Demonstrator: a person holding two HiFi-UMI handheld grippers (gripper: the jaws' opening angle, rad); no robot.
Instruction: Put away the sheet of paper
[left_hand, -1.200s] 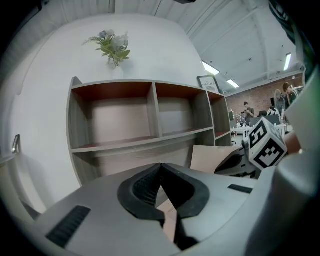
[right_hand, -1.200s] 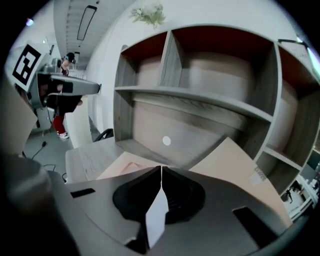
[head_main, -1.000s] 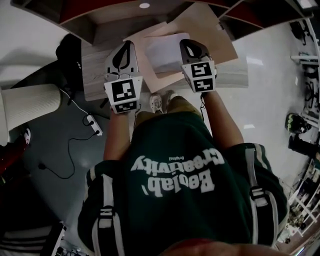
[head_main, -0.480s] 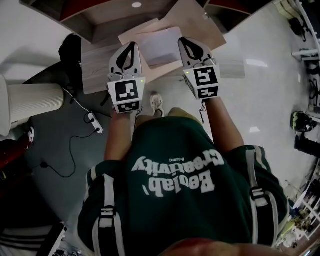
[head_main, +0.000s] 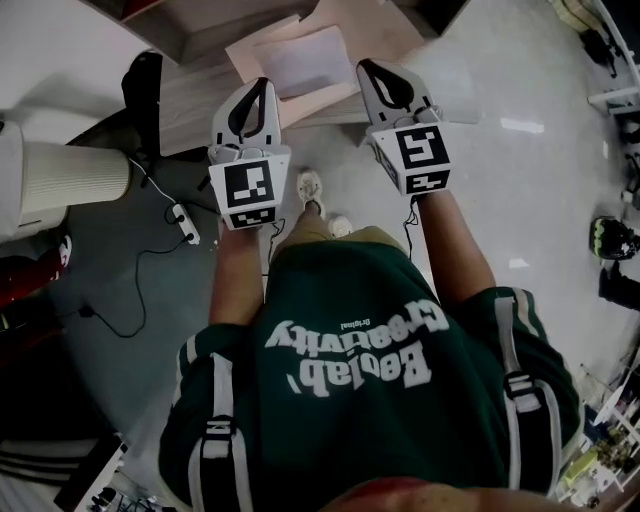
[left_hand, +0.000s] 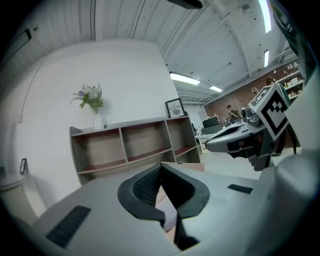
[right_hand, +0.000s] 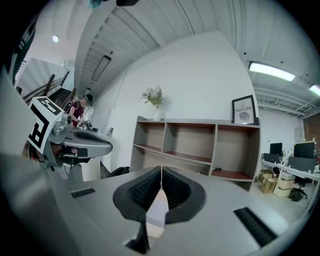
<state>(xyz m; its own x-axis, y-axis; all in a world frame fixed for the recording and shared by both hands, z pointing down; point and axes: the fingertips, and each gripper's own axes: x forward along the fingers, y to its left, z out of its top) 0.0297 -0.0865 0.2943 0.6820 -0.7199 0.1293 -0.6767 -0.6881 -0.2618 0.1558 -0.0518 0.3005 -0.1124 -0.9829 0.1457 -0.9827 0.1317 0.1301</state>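
Note:
The white sheet of paper (head_main: 304, 60) lies flat on a tan folder (head_main: 312, 100) on the wooden table (head_main: 195, 95) at the top of the head view. My left gripper (head_main: 262, 84) hangs just left of the sheet's near corner, over the table's front edge. My right gripper (head_main: 363, 67) hangs just right of the sheet. Neither touches it. In the left gripper view the left gripper (left_hand: 161, 167) has its jaws shut with nothing in them. The right gripper (right_hand: 161, 172) in its own view is shut and empty too.
An open shelf unit (left_hand: 127, 145) stands against the white wall ahead, with a vase of flowers (left_hand: 92, 102) on top. On the floor lie a power strip with cable (head_main: 185, 228). A white ribbed seat (head_main: 65, 185) stands at left, a black bag (head_main: 143, 85) by the table.
Both grippers have drawn back from the table toward the person, so the sheet and table now sit higher in the head view. Both stayed shut.

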